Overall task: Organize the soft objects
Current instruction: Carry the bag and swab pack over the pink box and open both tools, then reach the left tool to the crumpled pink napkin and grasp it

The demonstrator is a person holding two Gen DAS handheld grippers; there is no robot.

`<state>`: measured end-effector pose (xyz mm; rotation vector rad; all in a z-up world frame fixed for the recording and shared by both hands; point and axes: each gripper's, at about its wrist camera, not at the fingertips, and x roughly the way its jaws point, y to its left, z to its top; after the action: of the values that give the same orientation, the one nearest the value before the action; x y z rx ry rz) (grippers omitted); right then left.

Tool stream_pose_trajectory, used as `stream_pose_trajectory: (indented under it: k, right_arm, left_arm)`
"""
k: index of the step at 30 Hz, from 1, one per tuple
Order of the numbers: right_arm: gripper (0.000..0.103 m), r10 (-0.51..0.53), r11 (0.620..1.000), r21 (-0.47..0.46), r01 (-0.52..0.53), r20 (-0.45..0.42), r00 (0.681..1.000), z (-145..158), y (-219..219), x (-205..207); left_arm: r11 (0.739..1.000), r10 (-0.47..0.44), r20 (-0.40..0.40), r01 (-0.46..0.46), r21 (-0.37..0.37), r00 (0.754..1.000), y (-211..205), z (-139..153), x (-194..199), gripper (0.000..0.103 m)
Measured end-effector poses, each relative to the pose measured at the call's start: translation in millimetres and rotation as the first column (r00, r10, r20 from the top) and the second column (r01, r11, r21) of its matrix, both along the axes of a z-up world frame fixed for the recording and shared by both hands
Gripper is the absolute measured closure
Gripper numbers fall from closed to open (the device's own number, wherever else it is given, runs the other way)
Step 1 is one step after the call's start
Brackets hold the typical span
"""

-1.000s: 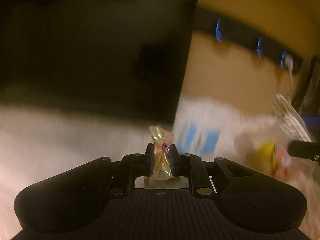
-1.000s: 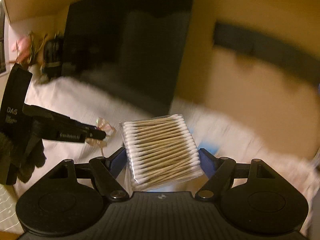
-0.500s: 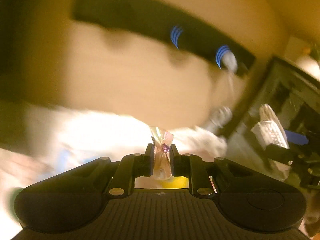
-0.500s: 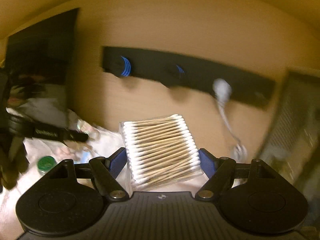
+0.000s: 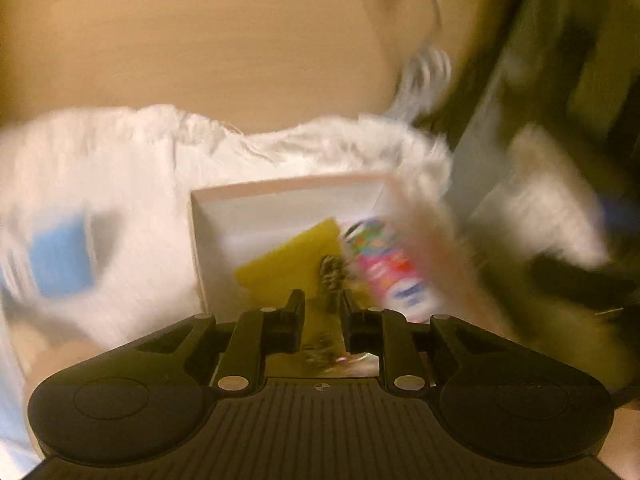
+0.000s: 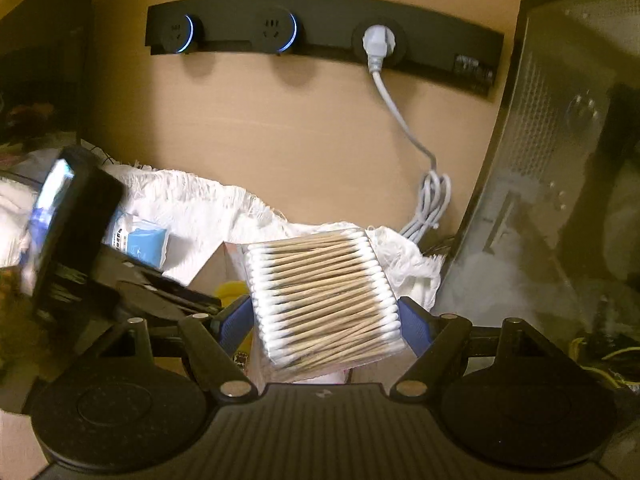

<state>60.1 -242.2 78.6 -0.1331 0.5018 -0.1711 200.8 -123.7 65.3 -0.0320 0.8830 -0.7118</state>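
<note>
My left gripper hovers over a white box that holds a yellow sponge and a colourful packet. Its jaws are opening. A small clear-wrapped item, blurred, sits between them with a gap showing on its left side. My right gripper is shut on a clear pack of cotton swabs, its blue pads pressing both sides. In the right wrist view, the left gripper reaches in from the left over the box corner.
A white fringed cloth covers the surface, with a blue and white packet on it. A black socket strip on the tan wall holds a white plug and coiled cable. A dark computer case stands at the right.
Both views have swung right, from the dark screen to the wall and the box. My left gripper has come down over the box and loosened on the small item. The swab pack stays gripped.
</note>
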Motion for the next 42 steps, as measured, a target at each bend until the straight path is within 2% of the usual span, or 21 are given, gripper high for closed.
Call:
stream_pose_trajectory:
  k: [1,4,7,12,14,20,24,25,27,31,32,34,36,39,42]
  right_arm:
    - [0.025,0.0,1.0,0.012,0.0,-0.002,1.0,-1,-2,5]
    - [0.025,0.004,0.998,0.058,-0.004,-0.012,1.0,-11,-6,22]
    - [0.025,0.003,0.995,0.1,0.003,-0.057,0.998,-32,-5,59]
    - [0.026,-0.057,0.989,0.123,0.087,-0.233,0.971,-94,-7,118]
    - [0.026,-0.067,0.989,0.11,0.095,-0.23,0.971,-105,-6,121]
    - [0.026,-0.096,0.993,0.048,0.109,-0.225,0.97,-100,-5,113]
    - [0.024,-0.032,0.993,0.107,0.054,-0.201,0.979,-79,-12,90]
    - [0.024,-0.007,0.992,0.123,0.029,-0.174,0.985,-69,-12,79]
    - [0.014,0.024,0.991,0.131,-0.01,-0.111,0.994,-52,-12,57]
    - [0.013,0.004,0.986,0.166,-0.002,-0.011,1.0,-27,-13,39]
    - [0.015,-0.01,0.985,0.169,0.012,-0.013,1.0,-27,-11,43]
    - [0.027,-0.056,0.985,0.159,0.064,-0.056,0.997,-36,-6,61]
    - [0.049,-0.083,0.978,0.178,0.105,-0.127,0.988,-54,-4,83]
    - [0.049,-0.12,0.968,0.193,0.164,-0.222,0.968,-84,-5,107]
    - [0.048,-0.098,0.983,0.126,0.13,-0.236,0.967,-80,8,108]
  left_arm:
    - [0.998,0.029,0.005,-0.029,-0.05,1.0,14,7,-3,0.082]
    - [0.992,0.083,0.061,-0.077,-0.096,0.995,40,28,-16,0.082]
    - [0.984,0.114,0.09,-0.1,-0.148,0.989,67,49,-32,0.082]
    - [0.97,0.186,0.088,-0.169,-0.172,0.979,122,58,-58,0.082]
    - [0.962,0.229,0.074,-0.215,-0.168,0.971,146,55,-66,0.082]
    - [0.911,0.394,0.003,-0.391,-0.132,0.919,224,21,-83,0.082]
    - [0.873,0.467,-0.046,-0.468,-0.138,0.883,265,0,-92,0.082]
    - [0.865,0.479,-0.055,-0.482,-0.143,0.876,274,-4,-95,0.082]
    - [0.852,0.498,-0.066,-0.502,-0.15,0.865,287,-11,-99,0.082]
    - [0.826,0.534,-0.104,-0.544,-0.149,0.839,306,-25,-102,0.082]
    - [0.821,0.542,-0.113,-0.553,-0.143,0.833,308,-28,-101,0.082]
    - [0.821,0.543,-0.123,-0.556,-0.129,0.831,309,-32,-98,0.082]
    - [0.832,0.528,-0.122,-0.541,-0.124,0.84,307,-33,-98,0.082]
    - [0.848,0.503,-0.122,-0.516,-0.121,0.856,301,-33,-94,0.082]
    - [0.858,0.486,-0.117,-0.498,-0.125,0.866,298,-35,-93,0.082]
